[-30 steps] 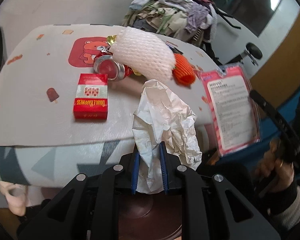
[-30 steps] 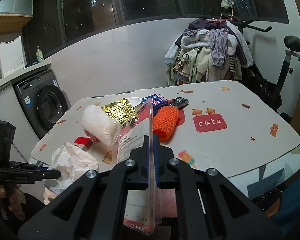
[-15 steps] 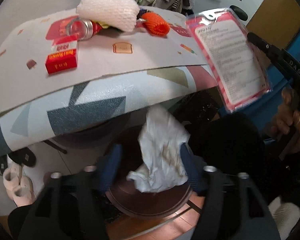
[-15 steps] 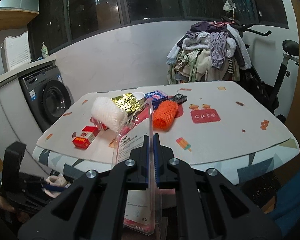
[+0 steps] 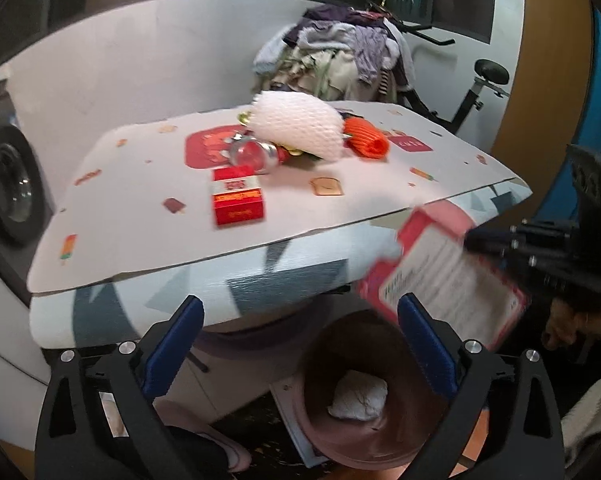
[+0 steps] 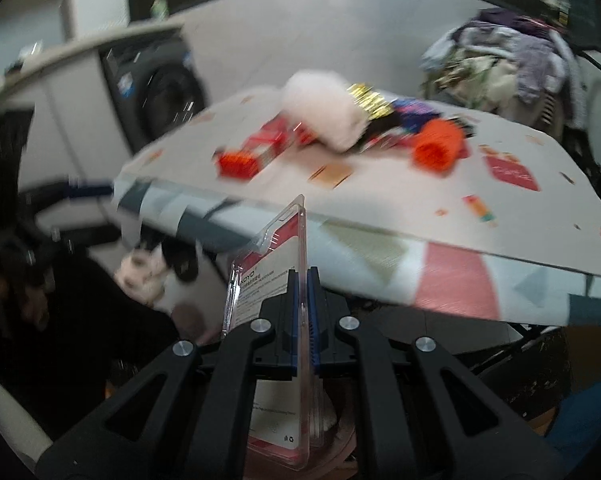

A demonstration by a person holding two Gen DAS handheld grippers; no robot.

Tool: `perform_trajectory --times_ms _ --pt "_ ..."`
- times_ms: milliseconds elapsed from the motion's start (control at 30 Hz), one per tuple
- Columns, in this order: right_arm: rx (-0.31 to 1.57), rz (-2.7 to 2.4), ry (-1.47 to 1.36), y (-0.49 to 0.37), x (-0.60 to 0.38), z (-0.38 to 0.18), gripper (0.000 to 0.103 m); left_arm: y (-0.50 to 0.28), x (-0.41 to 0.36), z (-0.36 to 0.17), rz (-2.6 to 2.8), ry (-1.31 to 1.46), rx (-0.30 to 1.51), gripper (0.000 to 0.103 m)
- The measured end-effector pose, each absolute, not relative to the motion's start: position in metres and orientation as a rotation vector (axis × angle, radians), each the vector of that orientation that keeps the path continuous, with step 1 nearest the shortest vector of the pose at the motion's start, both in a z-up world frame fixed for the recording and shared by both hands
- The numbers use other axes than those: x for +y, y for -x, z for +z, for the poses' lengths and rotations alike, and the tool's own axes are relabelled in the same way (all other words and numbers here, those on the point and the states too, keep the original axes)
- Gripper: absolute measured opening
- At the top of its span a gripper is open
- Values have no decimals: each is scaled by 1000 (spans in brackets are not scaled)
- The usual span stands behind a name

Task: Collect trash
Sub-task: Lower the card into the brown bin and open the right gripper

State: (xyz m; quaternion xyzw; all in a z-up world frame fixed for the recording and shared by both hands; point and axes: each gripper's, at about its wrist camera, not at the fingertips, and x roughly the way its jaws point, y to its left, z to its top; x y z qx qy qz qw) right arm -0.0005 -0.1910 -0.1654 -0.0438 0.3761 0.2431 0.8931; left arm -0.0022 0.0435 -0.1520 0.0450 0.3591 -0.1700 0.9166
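While the left hand-held gripper (image 5: 300,332) opens empty above the binned crumpled paper (image 5: 358,400), the right hand-held gripper (image 6: 304,300) clamps the blister pack (image 6: 274,280).

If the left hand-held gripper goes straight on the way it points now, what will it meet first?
Probably the draped tablecloth edge, which lies straight ahead of the left hand-held gripper; its jaws are opening with nothing between them. The trash bin holding the crumpled paper sits lower in view. Depth is unclear.

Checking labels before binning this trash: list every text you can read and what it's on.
"OYO": on the blister pack; the start of the word is unclear and the small print below is too small to read.
Red box: printing blurred, unreadable.
Red tablecloth patch: lettering blurred, unreadable.
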Motion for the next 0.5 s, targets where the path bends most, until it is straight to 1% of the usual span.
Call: perform_trajectory --times_ms 133,333,500 --pt "860 577 177 1 -166 -184 9 4 48 -156 -324 -85 729 96" --pt "1060 571 322 -8 -135 -228 9 -5 60 -167 -286 -26 779 96" --pt "1166 511 339 -16 -133 -250 9 -7 70 -170 -269 27 788 96"
